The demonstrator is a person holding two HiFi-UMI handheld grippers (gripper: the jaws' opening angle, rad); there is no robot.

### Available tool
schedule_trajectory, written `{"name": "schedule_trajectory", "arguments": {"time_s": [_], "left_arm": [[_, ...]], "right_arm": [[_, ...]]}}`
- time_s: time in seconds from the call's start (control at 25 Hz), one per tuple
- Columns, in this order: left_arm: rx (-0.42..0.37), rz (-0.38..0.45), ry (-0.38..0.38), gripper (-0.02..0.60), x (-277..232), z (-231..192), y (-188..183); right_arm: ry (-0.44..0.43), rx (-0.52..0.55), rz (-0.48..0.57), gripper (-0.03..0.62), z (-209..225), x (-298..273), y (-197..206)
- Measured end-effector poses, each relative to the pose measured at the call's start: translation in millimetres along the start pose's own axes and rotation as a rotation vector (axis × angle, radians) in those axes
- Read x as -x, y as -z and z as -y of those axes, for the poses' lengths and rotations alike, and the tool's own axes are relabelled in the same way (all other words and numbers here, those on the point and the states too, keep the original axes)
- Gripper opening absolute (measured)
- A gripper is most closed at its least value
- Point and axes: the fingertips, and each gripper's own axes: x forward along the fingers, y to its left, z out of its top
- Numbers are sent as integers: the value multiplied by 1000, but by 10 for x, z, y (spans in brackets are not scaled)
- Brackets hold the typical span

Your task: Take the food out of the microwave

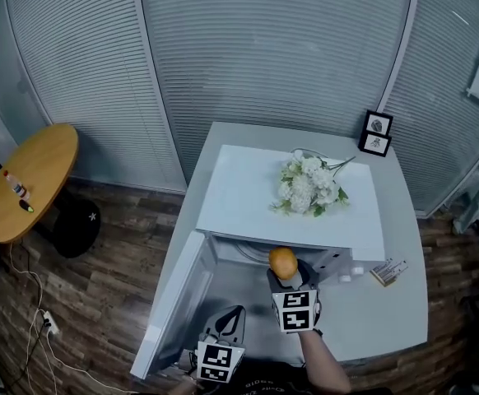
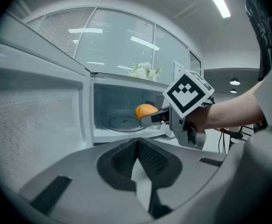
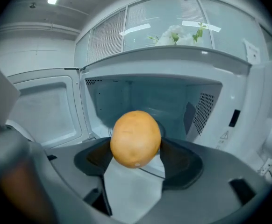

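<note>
The orange [image 3: 135, 138] is a smooth, slightly oval fruit, evenly yellow-orange, with one small pale spot low on its skin. It sits at the open mouth of the white microwave [image 1: 293, 196], towards the right side of the opening, just in front of the cavity and raised above the glass turntable [image 2: 121, 123] inside

The right hand-held gripper [image 1: 286, 275] has hold of it. Its jaws stand wide apart, one dark pad pressed on each flank of the orange, and the fruit fills the gap between them. This gripper points into the microwave's opening and slightly down

The left hand-held gripper [image 2: 137, 146] hangs in front of the microwave, further from the opening than the right one and nearer the microwave door [image 1: 174, 299], which is swung out to the left. Its jaws are drawn together with their tips meeting, and there is nothing between them

A bunch of white flowers [image 1: 309, 183] lies on top of the microwave, which stands on the pale table [image 1: 404, 303]
</note>
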Motion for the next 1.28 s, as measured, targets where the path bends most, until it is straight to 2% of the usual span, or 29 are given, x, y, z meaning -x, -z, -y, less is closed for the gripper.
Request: {"name": "schedule_trajectory", "arguments": {"time_s": [0.8,1.28], "left_arm": [[-27,1,79,8,18,165,14],[-37,-16,117,8,32,247,83]], "right_arm": [[89,-33,12,318,72,581,296],[120,-111,25,318,93,885,550]]}}
